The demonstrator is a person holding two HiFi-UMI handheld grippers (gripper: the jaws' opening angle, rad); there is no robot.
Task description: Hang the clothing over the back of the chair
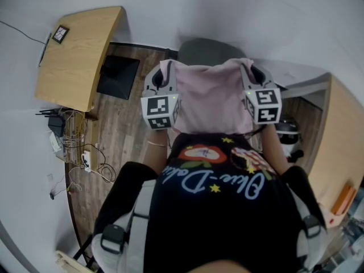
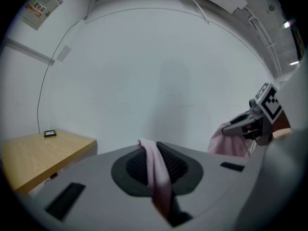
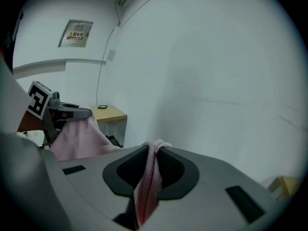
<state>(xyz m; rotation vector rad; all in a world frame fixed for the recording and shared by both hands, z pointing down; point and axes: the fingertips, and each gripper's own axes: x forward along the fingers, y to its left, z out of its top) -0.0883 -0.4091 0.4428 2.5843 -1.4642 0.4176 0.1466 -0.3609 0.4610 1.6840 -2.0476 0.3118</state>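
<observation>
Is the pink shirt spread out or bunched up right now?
Spread out: the pink shirt hangs flat between the left tool and right tool, each pinching a top corner.

Pale pink garment point(image 1: 207, 98) stretched flat, held up by both top corners, hanging in air. Grey chair point(image 1: 205, 53) back just beyond garment's upper edge, partly hidden.

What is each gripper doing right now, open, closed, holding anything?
Left gripper: closed on the pink garment.
Right gripper: closed on the same garment.
</observation>
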